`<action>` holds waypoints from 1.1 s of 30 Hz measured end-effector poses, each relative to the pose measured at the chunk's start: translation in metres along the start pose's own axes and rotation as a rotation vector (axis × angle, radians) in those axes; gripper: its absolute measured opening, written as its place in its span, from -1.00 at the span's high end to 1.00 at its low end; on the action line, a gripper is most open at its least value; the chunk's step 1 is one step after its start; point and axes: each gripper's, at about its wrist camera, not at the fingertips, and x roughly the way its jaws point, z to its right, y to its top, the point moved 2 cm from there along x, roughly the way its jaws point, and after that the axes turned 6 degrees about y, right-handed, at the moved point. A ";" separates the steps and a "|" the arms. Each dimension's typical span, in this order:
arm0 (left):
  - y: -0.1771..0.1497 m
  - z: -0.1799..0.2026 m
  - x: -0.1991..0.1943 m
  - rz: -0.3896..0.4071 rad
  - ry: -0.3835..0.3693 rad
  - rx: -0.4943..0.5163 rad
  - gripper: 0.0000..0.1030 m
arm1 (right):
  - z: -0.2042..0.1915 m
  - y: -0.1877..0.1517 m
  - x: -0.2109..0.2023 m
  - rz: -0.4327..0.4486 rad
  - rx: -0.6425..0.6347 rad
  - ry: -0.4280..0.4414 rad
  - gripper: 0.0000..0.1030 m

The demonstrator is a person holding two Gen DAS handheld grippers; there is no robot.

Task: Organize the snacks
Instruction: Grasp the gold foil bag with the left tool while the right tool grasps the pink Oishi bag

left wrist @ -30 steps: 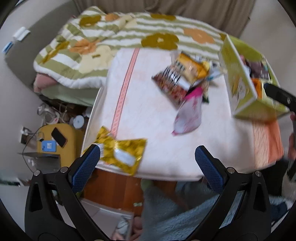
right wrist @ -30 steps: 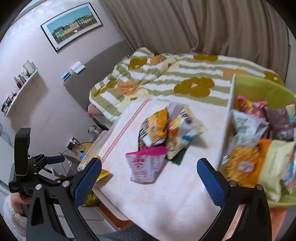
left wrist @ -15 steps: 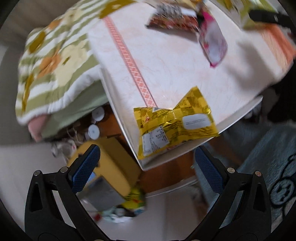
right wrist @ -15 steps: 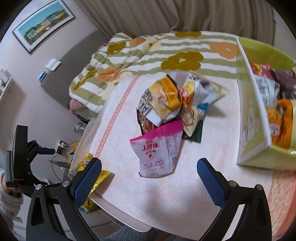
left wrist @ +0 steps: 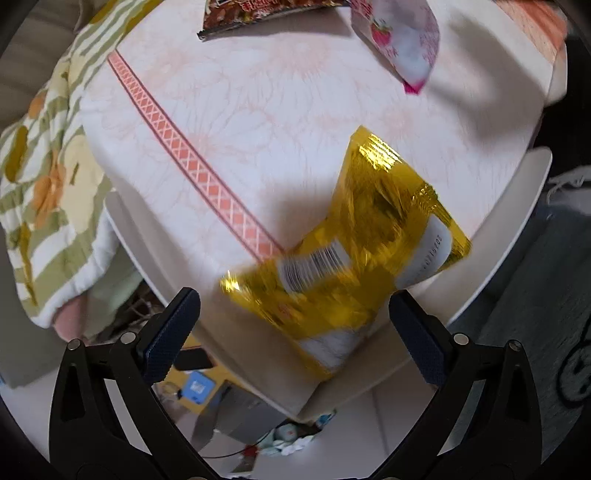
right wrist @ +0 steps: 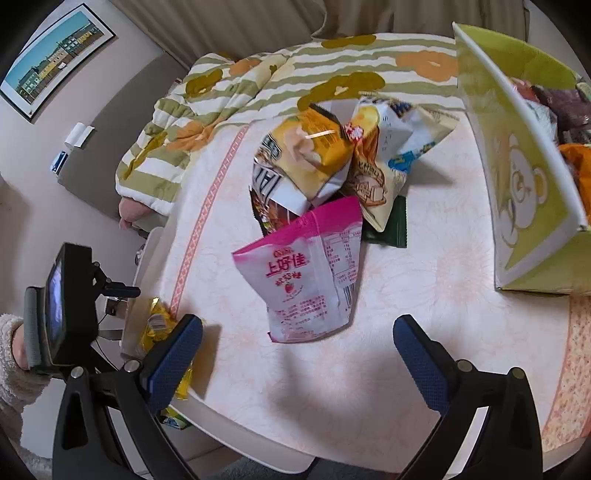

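Observation:
A gold foil snack bag point(left wrist: 354, 251) lies on the table's near corner, partly over the edge. My left gripper point(left wrist: 291, 332) is open, its jaws on either side of the bag's lower end, not touching it. In the right wrist view the same bag point(right wrist: 159, 325) shows at the left edge beside the left gripper's body point(right wrist: 62, 306). My right gripper point(right wrist: 295, 354) is open and empty, just in front of a pink snack bag point(right wrist: 310, 273). Behind it lies a pile of snack bags point(right wrist: 332, 158). A green box point(right wrist: 524, 177) with snacks stands at the right.
The table has a white cloth with an orange patterned stripe point(left wrist: 199, 173). A striped flowered quilt point(right wrist: 258, 85) lies beyond the table. The pink bag point(left wrist: 402, 40) and a dark red bag point(left wrist: 258, 11) show at the top of the left wrist view. Clutter sits on the floor under the corner point(left wrist: 199, 384).
My left gripper has swung down and closed in on the gold bag, which now fills the view between the jaws. My right gripper has dropped closer to the pink bag.

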 end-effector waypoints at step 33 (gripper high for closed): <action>0.055 0.007 -0.016 0.067 -0.100 -0.147 0.08 | 0.015 0.012 0.061 -0.064 -0.119 0.017 -0.94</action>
